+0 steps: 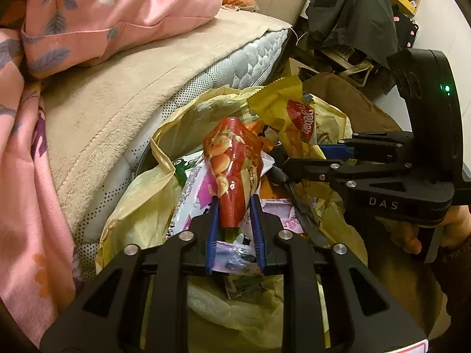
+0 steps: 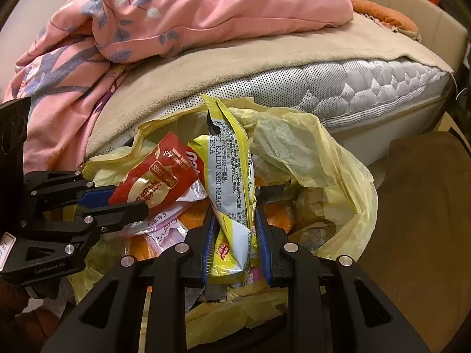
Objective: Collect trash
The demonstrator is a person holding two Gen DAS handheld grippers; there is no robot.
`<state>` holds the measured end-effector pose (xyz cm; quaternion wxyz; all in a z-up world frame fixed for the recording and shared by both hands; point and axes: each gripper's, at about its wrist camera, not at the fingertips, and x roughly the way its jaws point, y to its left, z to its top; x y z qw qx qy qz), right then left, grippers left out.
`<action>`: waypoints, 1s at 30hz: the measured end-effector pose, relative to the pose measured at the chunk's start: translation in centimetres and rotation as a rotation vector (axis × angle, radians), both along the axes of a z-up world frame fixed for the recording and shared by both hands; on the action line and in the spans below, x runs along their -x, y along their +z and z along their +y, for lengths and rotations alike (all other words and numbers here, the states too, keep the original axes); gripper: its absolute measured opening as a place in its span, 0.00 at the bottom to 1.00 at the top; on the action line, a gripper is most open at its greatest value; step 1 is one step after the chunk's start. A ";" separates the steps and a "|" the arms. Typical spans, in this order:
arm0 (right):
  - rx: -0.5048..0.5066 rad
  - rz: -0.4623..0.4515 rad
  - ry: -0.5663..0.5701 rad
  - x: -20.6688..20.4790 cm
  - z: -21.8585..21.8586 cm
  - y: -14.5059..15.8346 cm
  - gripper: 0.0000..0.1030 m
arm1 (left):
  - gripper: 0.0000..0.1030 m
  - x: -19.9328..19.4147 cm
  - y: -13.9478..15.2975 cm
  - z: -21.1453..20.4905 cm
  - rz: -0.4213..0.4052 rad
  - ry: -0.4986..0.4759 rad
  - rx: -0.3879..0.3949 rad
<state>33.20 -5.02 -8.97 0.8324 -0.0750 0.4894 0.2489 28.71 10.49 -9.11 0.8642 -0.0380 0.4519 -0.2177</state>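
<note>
Left wrist view: the left gripper (image 1: 235, 206) is seen with its blue fingers (image 1: 212, 229) pinching a red wrapper (image 1: 232, 170), which stands up above a yellow bag (image 1: 141, 206) full of trash. The wrapper's lower end is hidden between the fingers. The bag's bottom is cut off by the gripper body, and the items beneath the wrapper are too crumpled to be identified. The right gripper (image 1: 297, 158) enters from the right, side-on; a yellow wrapper (image 1: 282, 108) is seen at its tips, but the grip itself cannot be made out in this view.

Right wrist view: the right gripper (image 2: 234, 214) is seen with its fingers (image 2: 262, 238) closed on the yellow wrapper (image 2: 232, 182), held upright over the bag (image 2: 332, 176). Part of its print is legible; the rest is creased. The left gripper (image 2: 117, 203) appears at the left edge with the red wrapper (image 2: 159, 182) at its tips. The bag lies just beside the bed (image 2: 353, 88), on which a pink quilt (image 2: 191, 11) is heaped. A brown surface (image 2: 426, 206) at the right is cut off and cannot be identified.
</note>
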 end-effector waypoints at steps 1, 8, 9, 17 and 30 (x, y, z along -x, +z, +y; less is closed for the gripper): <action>0.003 -0.010 0.002 0.2 0.1 0.2 0.25 | 0.24 0.2 0.2 0.1 -0.005 0.003 0.003; 0.003 -0.064 0.023 2.0 0.5 1.8 0.39 | 0.37 1.4 1.2 1.1 -0.023 0.029 0.021; 0.005 -0.071 0.024 2.1 0.5 2.0 0.41 | 0.41 1.5 1.3 1.2 -0.026 0.034 0.024; 0.004 -0.106 -0.008 2.7 -0.3 3.2 0.57 | 0.48 2.4 3.0 1.8 -0.052 0.059 0.043; -0.130 -0.211 -0.172 11.2 -5.5 7.6 0.57 | 0.75 9.8 7.7 0.9 -0.156 0.174 0.046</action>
